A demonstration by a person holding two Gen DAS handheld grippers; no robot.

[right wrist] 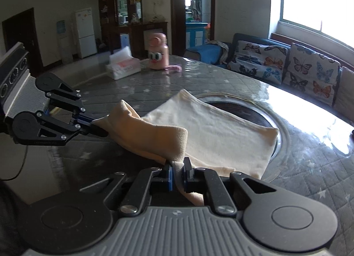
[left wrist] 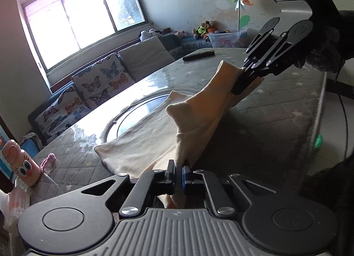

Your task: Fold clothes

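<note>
Both tools pinch the cream garment [right wrist: 212,136]: left tool [left wrist: 179,170] and right tool [right wrist: 178,170] each clamp a raised near-edge corner; the rest lies mid-worktop [right wrist: 309,163]. Keep the edge taut and level, carrying it toward the far hem.

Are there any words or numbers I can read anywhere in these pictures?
No words or numbers can be read.
Tissue pack: red print on its side, too blurred to read.
Pink cartoon bottle: only a drawn face, no letters.
White fridge: stickers or papers on the door, too small to read.
</note>
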